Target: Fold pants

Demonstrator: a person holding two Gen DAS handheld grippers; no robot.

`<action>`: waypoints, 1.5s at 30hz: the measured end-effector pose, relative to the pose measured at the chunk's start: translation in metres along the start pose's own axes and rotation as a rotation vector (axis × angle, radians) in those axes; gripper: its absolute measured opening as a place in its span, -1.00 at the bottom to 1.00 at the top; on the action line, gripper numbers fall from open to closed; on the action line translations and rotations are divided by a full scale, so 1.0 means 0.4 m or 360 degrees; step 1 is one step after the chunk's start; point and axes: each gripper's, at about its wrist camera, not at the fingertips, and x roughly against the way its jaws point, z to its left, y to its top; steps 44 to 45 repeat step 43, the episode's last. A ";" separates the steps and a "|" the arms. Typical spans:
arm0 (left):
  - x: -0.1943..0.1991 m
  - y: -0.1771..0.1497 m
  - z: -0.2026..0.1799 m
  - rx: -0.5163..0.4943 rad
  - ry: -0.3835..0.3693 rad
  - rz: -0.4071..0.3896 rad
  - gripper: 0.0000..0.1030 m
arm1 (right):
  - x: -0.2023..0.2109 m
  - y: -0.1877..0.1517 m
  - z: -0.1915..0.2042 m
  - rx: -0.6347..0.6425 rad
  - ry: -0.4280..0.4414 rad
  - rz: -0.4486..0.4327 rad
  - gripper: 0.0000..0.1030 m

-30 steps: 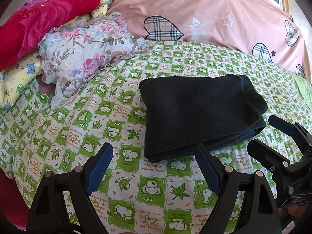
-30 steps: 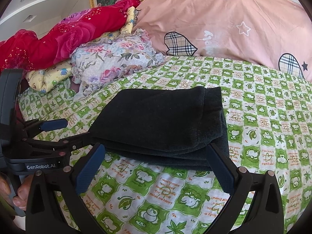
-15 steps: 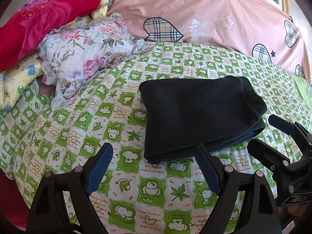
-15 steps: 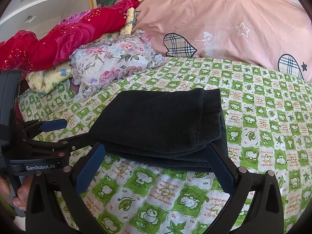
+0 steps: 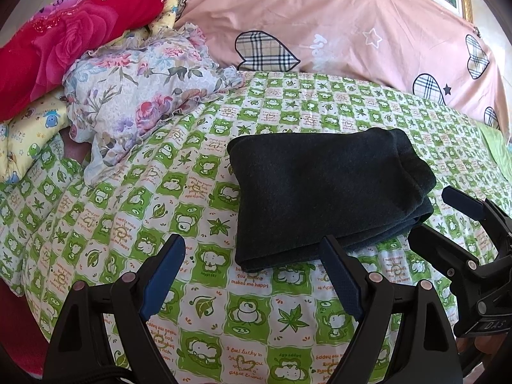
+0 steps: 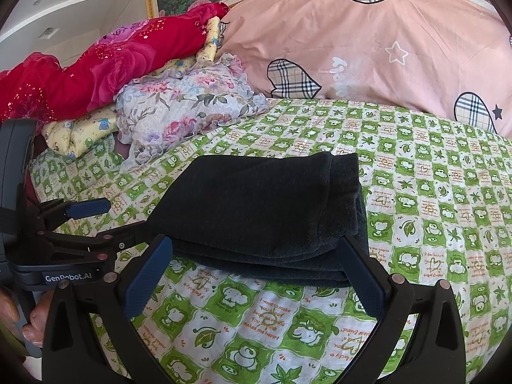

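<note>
Dark charcoal pants [image 5: 323,192] lie folded into a thick rectangle on the green-and-white patterned bedsheet [image 5: 179,192]. My left gripper [image 5: 252,272] is open just short of the bundle's near edge, with nothing between its blue pads. In the right wrist view the same pants [image 6: 262,214] lie ahead, and my right gripper [image 6: 252,275] stands open at their near edge, empty. Each gripper also shows in the other's view: the right gripper [image 5: 448,220] at the pants' right end, the left gripper [image 6: 105,224] at their left.
A floral pillow [image 5: 140,96], a red rose blanket [image 5: 64,35] and a yellow cartoon cloth [image 5: 28,134] are piled at the back left. A large pink quilt [image 5: 352,32] with plaid hearts runs along the back. A hand [image 6: 19,316] holds the left gripper's handle.
Both grippers have drawn back very slightly from the folded pants, staying open. The pants have not moved.
</note>
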 end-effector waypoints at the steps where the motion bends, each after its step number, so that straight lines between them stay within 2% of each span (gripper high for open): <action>1: 0.000 -0.001 0.000 0.0000 0.0001 0.0000 0.68 | 0.000 -0.001 0.000 -0.0001 -0.0001 0.0000 0.99; 19: -0.004 0.023 0.002 0.0020 0.0007 -0.0015 0.69 | -0.003 0.033 -0.014 0.0016 -0.0023 -0.0032 0.99; 45: -0.026 0.040 -0.016 0.0005 0.0010 0.0005 0.69 | -0.014 0.027 -0.056 -0.0061 -0.0049 -0.0012 0.99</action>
